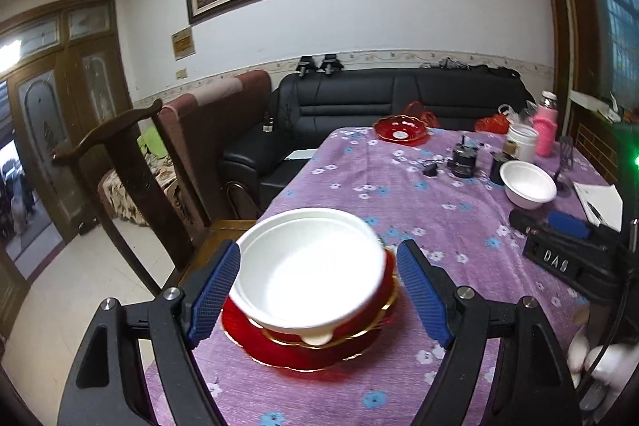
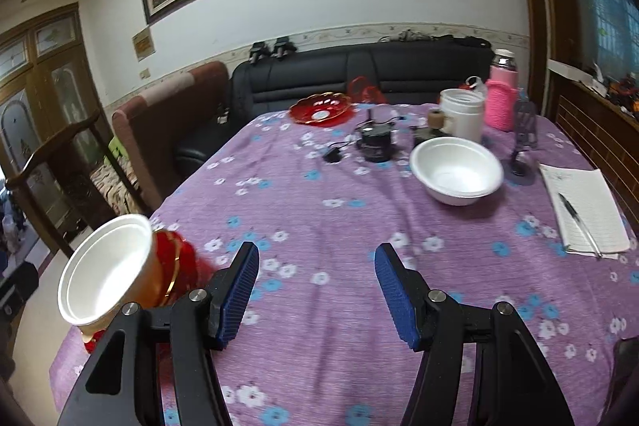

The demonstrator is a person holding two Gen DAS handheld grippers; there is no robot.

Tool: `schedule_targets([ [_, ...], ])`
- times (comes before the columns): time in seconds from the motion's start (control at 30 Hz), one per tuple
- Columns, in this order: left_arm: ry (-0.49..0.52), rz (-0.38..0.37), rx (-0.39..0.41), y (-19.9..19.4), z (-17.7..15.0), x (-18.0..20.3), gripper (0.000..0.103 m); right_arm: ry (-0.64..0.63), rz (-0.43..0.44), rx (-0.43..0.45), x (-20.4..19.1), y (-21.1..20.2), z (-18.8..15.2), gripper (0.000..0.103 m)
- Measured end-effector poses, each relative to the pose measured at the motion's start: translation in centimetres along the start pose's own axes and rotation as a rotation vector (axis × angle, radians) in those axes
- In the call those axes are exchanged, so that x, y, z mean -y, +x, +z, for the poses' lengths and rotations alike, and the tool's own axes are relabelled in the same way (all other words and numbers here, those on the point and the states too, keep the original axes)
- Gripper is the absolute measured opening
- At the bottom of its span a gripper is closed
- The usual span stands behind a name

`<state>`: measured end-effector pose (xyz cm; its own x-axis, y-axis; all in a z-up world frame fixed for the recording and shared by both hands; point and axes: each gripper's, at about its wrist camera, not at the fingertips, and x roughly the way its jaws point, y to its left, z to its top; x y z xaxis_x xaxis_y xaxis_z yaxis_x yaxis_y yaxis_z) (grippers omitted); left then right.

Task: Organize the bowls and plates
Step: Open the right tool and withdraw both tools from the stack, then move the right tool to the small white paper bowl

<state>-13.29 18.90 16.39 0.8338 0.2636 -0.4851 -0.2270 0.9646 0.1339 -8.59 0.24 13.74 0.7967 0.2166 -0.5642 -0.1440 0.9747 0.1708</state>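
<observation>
White foam bowl (image 1: 307, 270) upright, nested on a red gold-rimmed glass bowl (image 1: 389, 268) and red glass plate (image 1: 303, 354), near-left desk edge; second white foam bowl (image 2: 455, 176) upright alone mid-right; red scalloped gold-rimmed glass dish (image 2: 320, 108) at far edge

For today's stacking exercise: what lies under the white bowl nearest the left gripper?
The white bowl sits on a red gold-rimmed dish, which rests on a wider red plate. The bowl covers their middles, so anything between them cannot be seen.
</observation>
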Motion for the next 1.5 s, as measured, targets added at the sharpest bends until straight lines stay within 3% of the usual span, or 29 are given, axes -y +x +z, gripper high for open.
schedule_targets([
  [0.53, 0.109, -0.013, 0.032, -1.8, 1.2, 5.5, 0.082, 0.118, -0.027, 0.068, 7.5, -2.6, 1.7, 0.069],
  [0.77, 0.132, -0.036, 0.011, -0.8, 1.6, 7.2, 0.083, 0.220, -0.048, 0.077, 11.9, -2.3, 2.1, 0.070],
  [0.97, 0.084, -0.116, -0.039, 0.9, 2.7, 7.6, 0.083, 0.349, -0.076, 0.093, 16.1, -1.8, 3.4, 0.070],
  [1.17, 0.020, -0.198, -0.087, 3.8, 4.9, 9.0, 0.084, 0.393, -0.118, 0.092, 18.1, -0.2, 4.9, 0.070],
  [1.4, 0.021, -0.256, -0.131, 7.3, 4.3, 12.7, 0.084, 0.413, -0.152, 0.015, 20.0, 4.3, 5.0, 0.070],
  [1.5, 0.002, -0.308, -0.190, 9.5, 3.0, 14.4, 0.084, 0.401, -0.158, -0.031, 20.5, 6.3, 4.8, 0.070],
])
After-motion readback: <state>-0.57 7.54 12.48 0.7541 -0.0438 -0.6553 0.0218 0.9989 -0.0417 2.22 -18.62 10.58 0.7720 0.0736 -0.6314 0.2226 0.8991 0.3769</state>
